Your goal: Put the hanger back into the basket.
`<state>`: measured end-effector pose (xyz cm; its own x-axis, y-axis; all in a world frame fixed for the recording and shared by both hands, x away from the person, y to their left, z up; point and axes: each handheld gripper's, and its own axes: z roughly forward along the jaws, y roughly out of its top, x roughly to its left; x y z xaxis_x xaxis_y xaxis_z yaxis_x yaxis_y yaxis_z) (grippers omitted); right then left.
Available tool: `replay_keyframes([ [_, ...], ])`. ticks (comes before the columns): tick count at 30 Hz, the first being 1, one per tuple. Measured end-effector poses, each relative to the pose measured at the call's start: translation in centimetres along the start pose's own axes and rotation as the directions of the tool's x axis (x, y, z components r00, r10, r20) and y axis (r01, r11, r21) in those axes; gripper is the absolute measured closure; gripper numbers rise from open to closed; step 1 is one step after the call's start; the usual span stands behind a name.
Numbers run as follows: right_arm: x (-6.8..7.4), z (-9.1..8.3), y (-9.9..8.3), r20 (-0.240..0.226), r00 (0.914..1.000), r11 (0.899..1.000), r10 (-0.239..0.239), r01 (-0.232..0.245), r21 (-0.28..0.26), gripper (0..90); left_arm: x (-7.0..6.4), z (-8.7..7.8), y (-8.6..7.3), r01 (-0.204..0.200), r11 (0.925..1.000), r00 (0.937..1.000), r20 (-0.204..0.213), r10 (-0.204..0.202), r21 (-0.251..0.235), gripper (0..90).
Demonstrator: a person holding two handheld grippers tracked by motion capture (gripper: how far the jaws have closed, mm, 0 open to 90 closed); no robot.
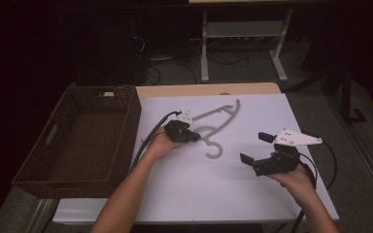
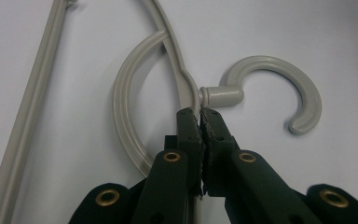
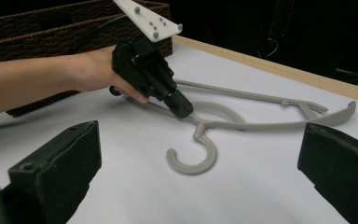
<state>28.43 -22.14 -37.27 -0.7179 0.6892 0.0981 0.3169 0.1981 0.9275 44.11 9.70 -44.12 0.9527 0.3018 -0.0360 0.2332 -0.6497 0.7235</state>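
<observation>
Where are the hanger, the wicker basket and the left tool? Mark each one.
hanger (image 2: pixel 305 100), left gripper view, on the curved hook.
wicker basket (image 1: pixel 131 127), high view, on its right wall.
left tool (image 3: pixel 186 113), right gripper view, at its tips, shut on the hanger's neck.

A table with a white top and a pale wooden far edge carries a grey plastic hanger lying flat near its middle; a brown woven basket sits at its left edge.
</observation>
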Motion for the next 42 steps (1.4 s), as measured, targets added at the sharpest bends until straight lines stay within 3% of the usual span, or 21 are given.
replay_keyframes([
  [3,0.0,0.0,0.0,0.000,1.0000,1.000,0.001,-0.001,0.001,0.0,-0.7,0.0,-0.1,0.000,1.0000,1.0000,0.010,0.000,-0.004,88.0],
  [11,0.1,0.0,0.0,0.000,1.0000,1.000,0.003,-0.003,0.002,0.0,-4.2,0.0,-0.7,-0.011,0.9995,0.9978,0.065,0.013,-0.030,88.0],
  [16,0.1,0.0,0.1,0.001,1.0000,1.000,0.002,-0.002,0.001,0.0,-6.7,0.3,-0.3,-0.035,0.9989,0.9937,0.106,0.038,-0.030,88.1],
  [19,0.1,-0.1,0.1,0.001,1.0000,1.000,0.005,-0.005,-0.001,0.0,-7.2,0.1,0.0,-0.028,0.9980,0.9895,0.140,0.036,-0.057,90.0],
  [21,0.1,-0.1,0.1,0.004,1.0000,1.000,0.008,-0.008,-0.003,0.0,-8.0,0.1,0.4,-0.049,0.9968,0.9872,0.149,0.058,-0.063,90.0],
  [22,0.0,-0.1,0.1,0.003,1.0000,1.000,0.008,-0.008,-0.005,0.0,-8.6,0.3,0.6,-0.093,0.9951,0.9858,0.137,0.097,-0.033,90.0],
  [28,0.0,-0.2,0.1,0.005,1.0000,1.000,0.006,-0.006,-0.008,0.0,-8.7,0.0,0.8,-0.057,0.9962,0.9869,0.147,0.067,-0.066,89.7],
  [30,0.0,-0.1,0.0,0.005,0.9999,1.000,0.009,-0.009,-0.004,0.0,-8.4,-0.6,0.8,-0.052,0.9965,0.9879,0.143,0.061,-0.066,81.3],
  [31,0.0,-0.1,0.0,0.005,0.9999,1.000,0.009,-0.009,-0.004,0.0,-8.3,-0.9,0.7,-0.053,0.9967,0.9893,0.133,0.061,-0.061,81.3],
  [34,0.0,-0.1,0.0,0.004,1.0000,1.000,0.008,-0.008,-0.004,0.0,-7.9,-2.0,0.4,-0.045,0.9980,0.9911,0.124,0.050,-0.044,70.1],
  [42,-0.1,-0.1,0.0,0.009,0.9999,1.000,0.009,-0.009,0.001,0.0,-7.1,-3.6,-1.7,-0.022,0.9997,0.9936,0.111,0.022,0.005,61.7],
])
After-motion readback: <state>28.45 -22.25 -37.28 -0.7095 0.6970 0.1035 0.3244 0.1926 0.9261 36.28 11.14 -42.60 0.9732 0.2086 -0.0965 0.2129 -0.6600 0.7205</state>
